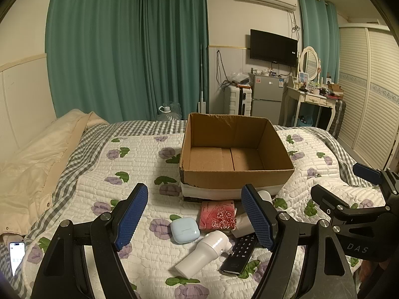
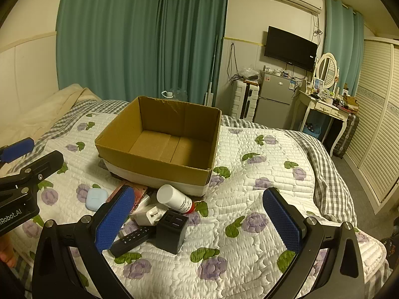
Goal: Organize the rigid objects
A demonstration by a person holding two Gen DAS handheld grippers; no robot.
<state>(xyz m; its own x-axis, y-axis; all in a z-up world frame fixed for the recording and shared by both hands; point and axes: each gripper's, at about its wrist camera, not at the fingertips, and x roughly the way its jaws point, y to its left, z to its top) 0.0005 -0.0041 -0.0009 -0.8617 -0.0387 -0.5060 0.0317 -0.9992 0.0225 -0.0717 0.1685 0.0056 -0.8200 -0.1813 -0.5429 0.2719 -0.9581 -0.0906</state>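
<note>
Cardboard box (image 1: 234, 172) is sitting empty on the quilted bed (image 1: 139, 159), a small pile waiting just in front of it.
Both the left gripper (image 1: 194, 216) and the right gripper (image 2: 197, 220) are hovering with fingers spread wide, grasping nothing. Hard, light pieces are lying together: pale blue earbud case (image 1: 185, 229) (smooth, probably slippery), white bottle (image 2: 174, 197), black remote (image 1: 240, 254), black cube charger (image 2: 172, 231). Flat sides look likeliest to be offering the surest hold.

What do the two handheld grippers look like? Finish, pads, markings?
Both match: matte black frames with triangular cut-outs and silver pivot bolts. The left gripper and right gripper have fingers faced with blue, dotted-texture pads. The left gripper's body reads "Robot.AI" in white; the right's reads "DAS". No cables or sleeves visible.
</note>
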